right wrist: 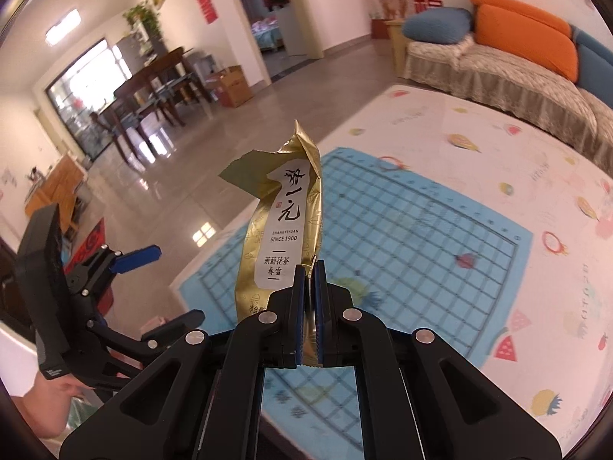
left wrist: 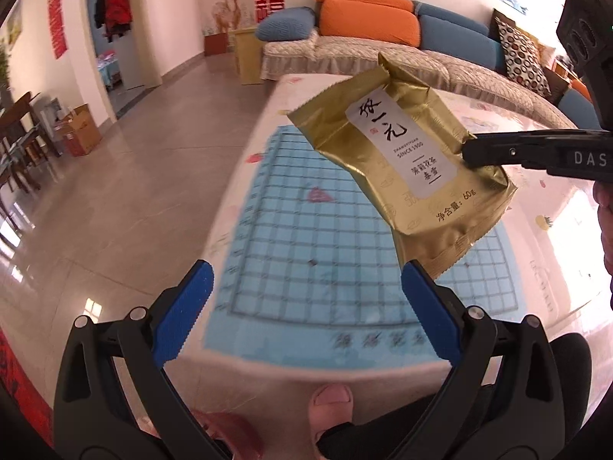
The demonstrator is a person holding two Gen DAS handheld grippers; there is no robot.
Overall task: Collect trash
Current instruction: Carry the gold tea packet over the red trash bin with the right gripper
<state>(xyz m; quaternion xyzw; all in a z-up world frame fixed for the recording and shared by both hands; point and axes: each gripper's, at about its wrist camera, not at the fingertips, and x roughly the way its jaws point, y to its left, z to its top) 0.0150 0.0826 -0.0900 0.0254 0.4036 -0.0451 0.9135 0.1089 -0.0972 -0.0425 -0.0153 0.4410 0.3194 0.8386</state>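
- One piece of trash in view: a gold tea packet [right wrist: 281,230], torn open at the top, held in the air above the mat.
- We see the right gripper [right wrist: 309,268] with its fingers pressed nearly together on the packet's lower edge; the foil sits between the blue pads.
- We see the left gripper [left wrist: 306,287] with its fingers spread wide and nothing between them. The packet's bottom corner hangs just beside its right-hand finger; we cannot tell whether they touch.
- Count: two grippers, one packet, one blue grid mat [left wrist: 325,237], one fruit-print cover [right wrist: 498,161] under it, one sofa [left wrist: 364,50].
- Done, by our judgement: the packet is picked up and clear of the surface.
- Left, by our judgement: carry it to a bin or bag and drop it. We find no bin or bag that we can name with confidence; something pale green shows at the lower left edge of the right wrist view, too cut off to identify.
- We find no other trash on the visible part of the mat.
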